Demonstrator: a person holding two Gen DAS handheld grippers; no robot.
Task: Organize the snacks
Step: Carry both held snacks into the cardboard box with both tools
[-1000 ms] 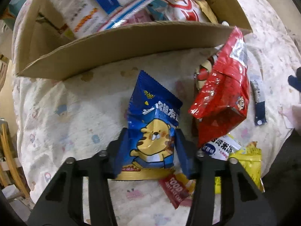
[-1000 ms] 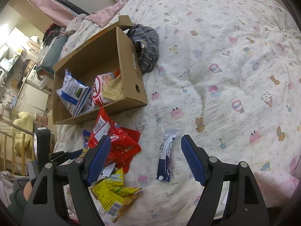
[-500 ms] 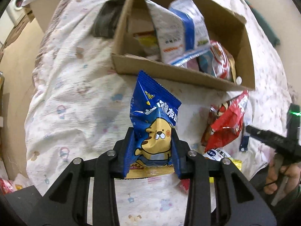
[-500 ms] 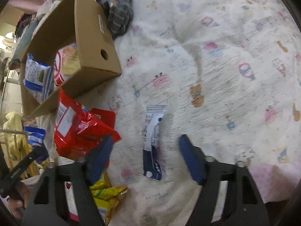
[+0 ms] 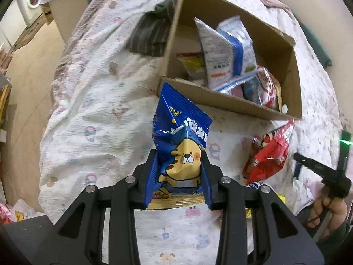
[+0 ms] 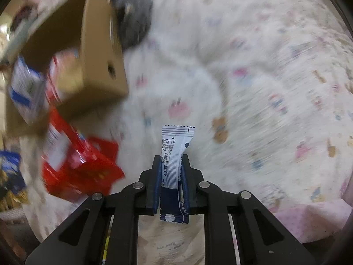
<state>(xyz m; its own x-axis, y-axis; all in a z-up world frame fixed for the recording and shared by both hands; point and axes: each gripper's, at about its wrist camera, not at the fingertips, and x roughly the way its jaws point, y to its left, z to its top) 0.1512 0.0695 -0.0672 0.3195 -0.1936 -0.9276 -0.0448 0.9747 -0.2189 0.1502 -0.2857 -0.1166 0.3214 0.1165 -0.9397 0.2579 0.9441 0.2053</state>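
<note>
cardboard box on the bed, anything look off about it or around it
The cardboard box sits tilted on the soft quilt, with packets stacked unevenly inside. A striped garment, not a snack, lies crumpled against its far corner. The red bag and others lie loose outside the box.

Looked like a home bedroom. Worked on a bed covered with a white quilt (image 5: 92, 119) printed with small cartoon figures, pink bedding (image 6: 313, 218) at one edge. Striped grey garment (image 5: 150, 35) left crumpled on the quilt beside an open cardboard box (image 5: 220, 101) of snack bags. Front-loading washing machine (image 5: 30, 4) seen across a tan floor (image 5: 28, 70), plus a pale cabinet (image 5: 66, 15) close to the bed. Domestic clutter at the floor edges.
</note>
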